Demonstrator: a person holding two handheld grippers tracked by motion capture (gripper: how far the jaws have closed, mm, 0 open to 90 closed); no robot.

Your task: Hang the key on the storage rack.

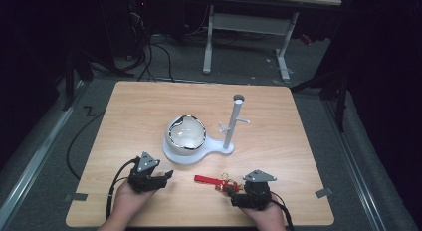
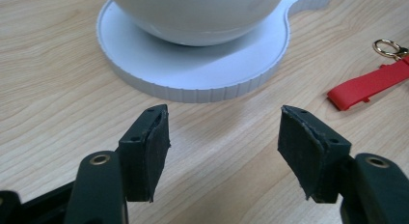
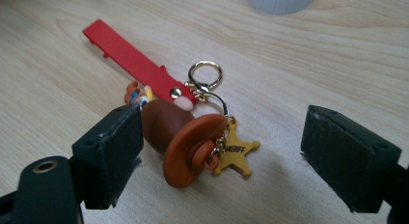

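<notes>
Right gripper (image 3: 222, 151) jaws held open around cowboy keychain (image 3: 185, 137); left gripper (image 2: 224, 151) open, empty. Risk: only loose sheriff badge (image 3: 236, 154) pinched, keychain dropped.

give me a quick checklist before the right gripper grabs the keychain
1. Right gripper jaws open: ok, pads stand wide apart.
2. Keychain between the jaws: ok, the brown figure sits by the left pad; whether they touch, cannot tell.
3. Keychain centred in the gap: not ok, it lies well off to the left pad's side, with the star badge nearer the middle.
4. Red strap free: ok, it lies flat on the table, apart from the white stand.
5. Left gripper out of the way: ok, open, nothing between its jaws, left of the strap.
</notes>
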